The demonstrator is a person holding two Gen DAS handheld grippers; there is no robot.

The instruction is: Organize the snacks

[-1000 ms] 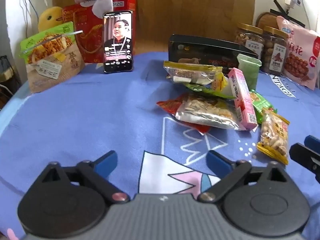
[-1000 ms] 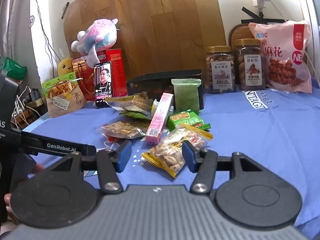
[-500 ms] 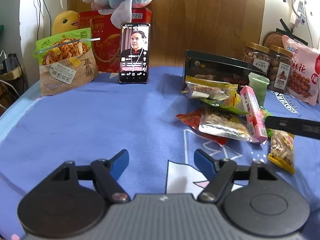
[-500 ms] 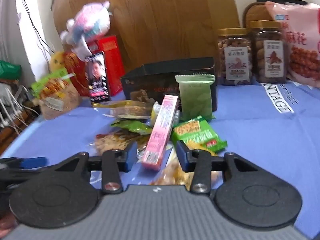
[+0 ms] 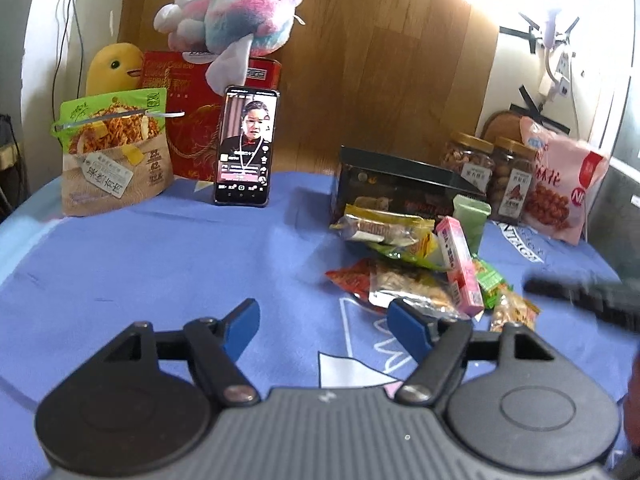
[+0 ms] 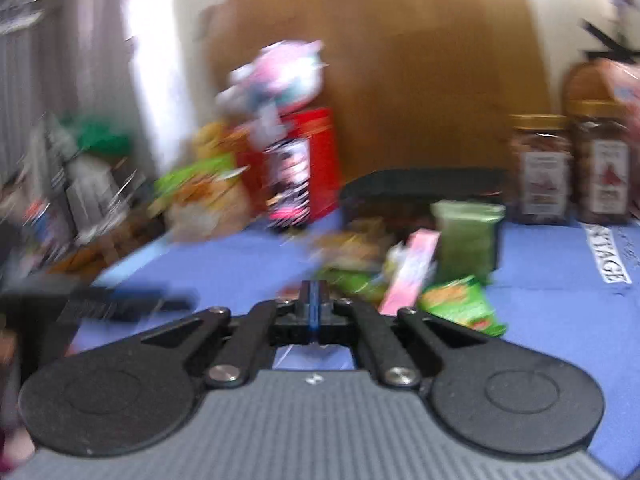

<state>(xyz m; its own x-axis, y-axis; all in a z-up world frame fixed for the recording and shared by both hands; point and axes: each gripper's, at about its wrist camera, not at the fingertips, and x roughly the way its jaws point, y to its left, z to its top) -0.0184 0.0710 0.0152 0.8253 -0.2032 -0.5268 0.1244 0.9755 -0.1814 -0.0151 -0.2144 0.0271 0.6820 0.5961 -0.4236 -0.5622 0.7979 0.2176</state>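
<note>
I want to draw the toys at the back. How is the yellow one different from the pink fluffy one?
The yellow toy is one plain colour; the fluffy toy mixes pink, blue and white. The yellow toy sits low behind the noodle bag, partly hidden; the fluffy toy lies on top of the red box, in full view. The yellow toy looks smooth, the other shaggy. Both are soft toys at the back of the table.
</note>
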